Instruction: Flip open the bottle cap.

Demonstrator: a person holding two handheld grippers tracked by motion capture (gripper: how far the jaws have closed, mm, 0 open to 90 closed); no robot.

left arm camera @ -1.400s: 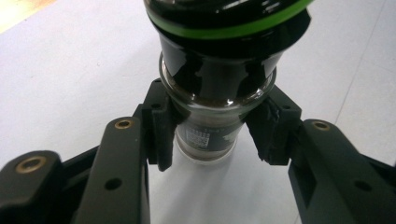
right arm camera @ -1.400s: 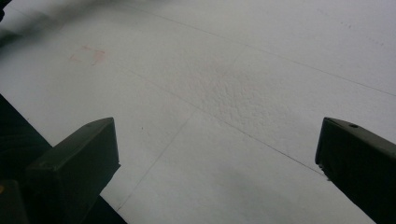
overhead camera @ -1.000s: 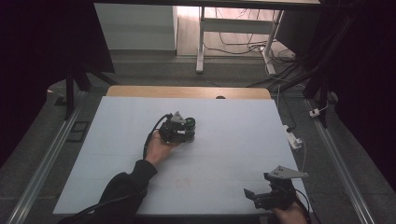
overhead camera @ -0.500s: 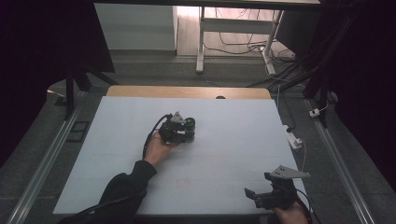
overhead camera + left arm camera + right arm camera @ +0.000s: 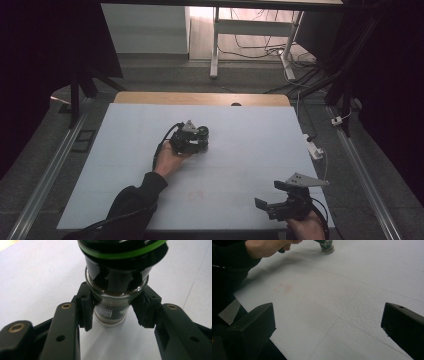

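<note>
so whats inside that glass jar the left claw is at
A brown powder or granules fills the jar up to its shoulder. The black lid with a green band and the label cover the rest.

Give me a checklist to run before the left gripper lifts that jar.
1. Left gripper jaws flank the jar: ok.
2. Pads pressed firmly on the glass: cannot tell.
3. Jar standing on the table: ok.
4. Lid with green band seated on the jar: ok.
5. Right gripper open, apart from the jar near the table's front edge: ok.
6. Table around the jar free of other things: ok.
</note>
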